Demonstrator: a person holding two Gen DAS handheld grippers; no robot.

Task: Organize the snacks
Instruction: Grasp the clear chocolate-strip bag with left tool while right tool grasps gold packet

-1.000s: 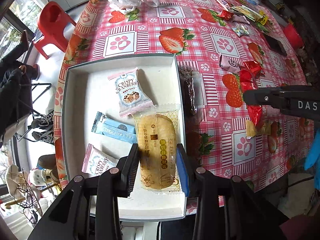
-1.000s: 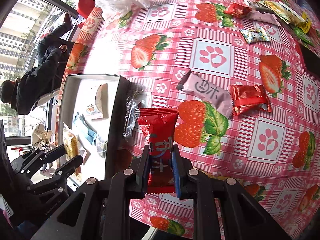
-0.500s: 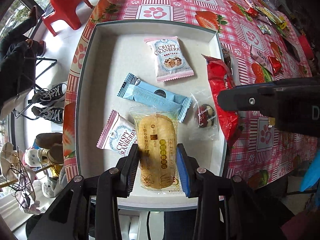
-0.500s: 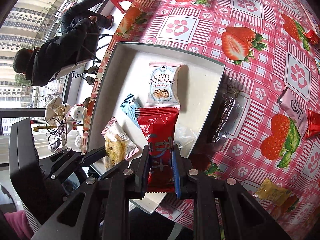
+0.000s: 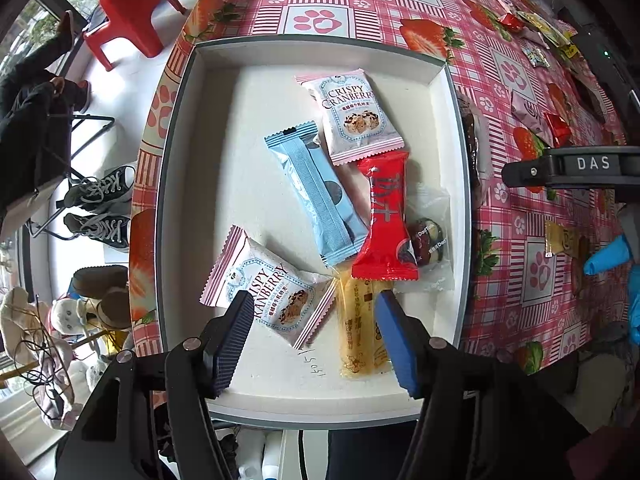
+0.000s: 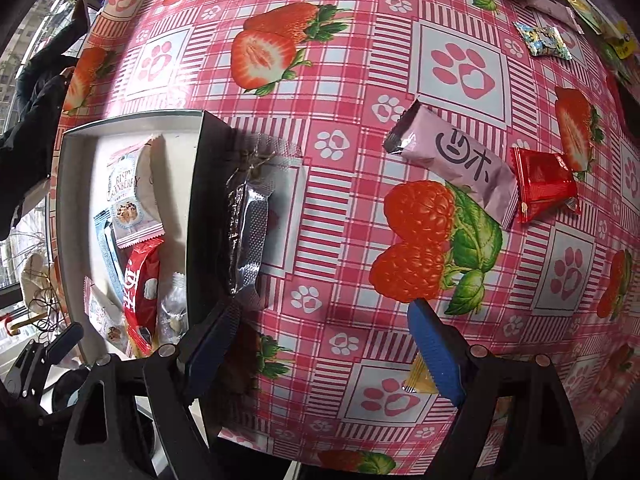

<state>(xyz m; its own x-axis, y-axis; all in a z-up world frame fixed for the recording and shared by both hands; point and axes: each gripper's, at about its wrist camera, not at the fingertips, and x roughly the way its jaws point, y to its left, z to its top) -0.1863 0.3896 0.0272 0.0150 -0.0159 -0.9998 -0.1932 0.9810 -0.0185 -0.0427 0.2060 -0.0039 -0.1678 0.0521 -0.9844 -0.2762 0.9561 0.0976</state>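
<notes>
The white tray holds two Crispy Cranberry packets, a blue packet, a clear sweets packet, the red packet and the yellow cake packet. My left gripper points down over the tray's near end, its jaws opening. The cake packet lies loose between them by the blue right pad. My right gripper hangs over the tablecloth right of the tray. Its jaws are opening and hold nothing. The red packet lies inside the tray.
A dark bar in clear wrap lies against the tray's outer wall. A pink packet, a small red packet and a yellow sweet lie on the cloth. A red chair and a seated person are left of the table.
Both grippers went from shut to open. The yellow cake packet and the red packet now lie loose in the tray. The right gripper moved right, off the tray, and lower over the cloth.
</notes>
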